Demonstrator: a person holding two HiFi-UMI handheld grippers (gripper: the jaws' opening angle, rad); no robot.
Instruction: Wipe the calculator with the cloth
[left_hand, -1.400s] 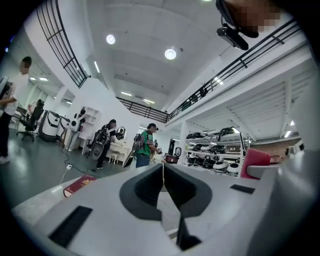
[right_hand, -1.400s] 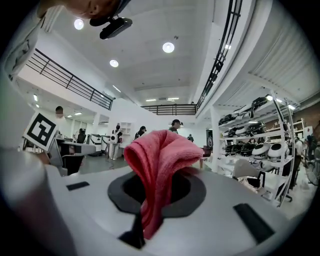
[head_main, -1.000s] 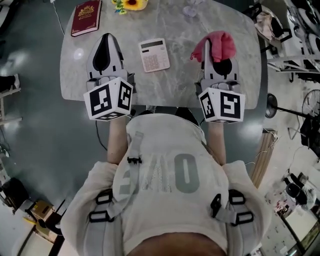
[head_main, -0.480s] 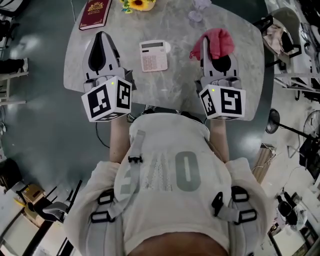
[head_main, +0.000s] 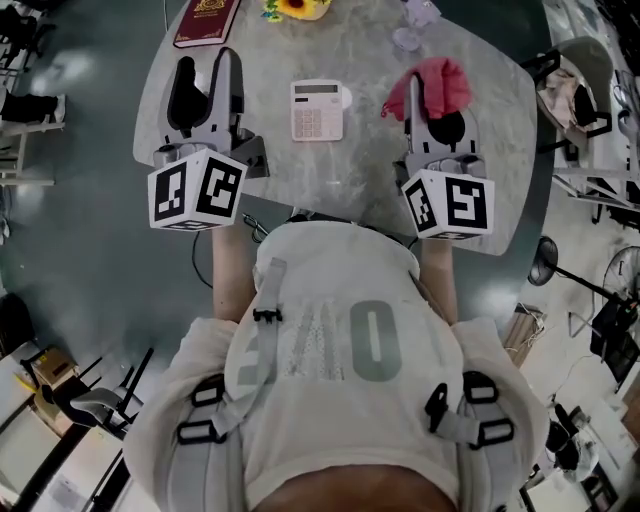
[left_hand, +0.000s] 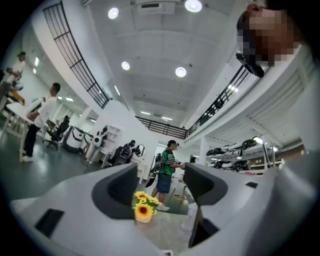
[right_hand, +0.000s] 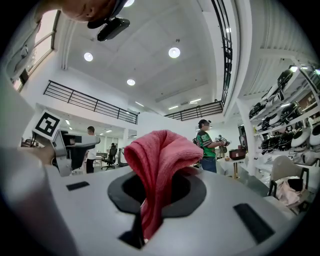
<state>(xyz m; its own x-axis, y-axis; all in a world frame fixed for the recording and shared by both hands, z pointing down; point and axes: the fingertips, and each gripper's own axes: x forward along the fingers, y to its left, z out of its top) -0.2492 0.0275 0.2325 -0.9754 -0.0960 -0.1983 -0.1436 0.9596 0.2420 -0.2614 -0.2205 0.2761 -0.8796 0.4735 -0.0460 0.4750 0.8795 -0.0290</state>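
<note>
The head view looks steeply down over the person (head_main: 330, 380) onto the worktop (head_main: 340, 170). The gripper views ride low on the left hand-held gripper (head_main: 207, 60) and right hand-held gripper (head_main: 422, 92), facing nearly level into the hall. Head and left gripper views share the sunflowers (head_main: 297, 8) at the worktop's far edge.

On table (head_main: 360, 185): calculator (head_main: 318, 110) centre; book (head_main: 207, 18) behind-left; flowers (head_main: 297, 8) behind; cloth (head_main: 442, 84) right of calculator, in right gripper (head_main: 428, 102).
</note>
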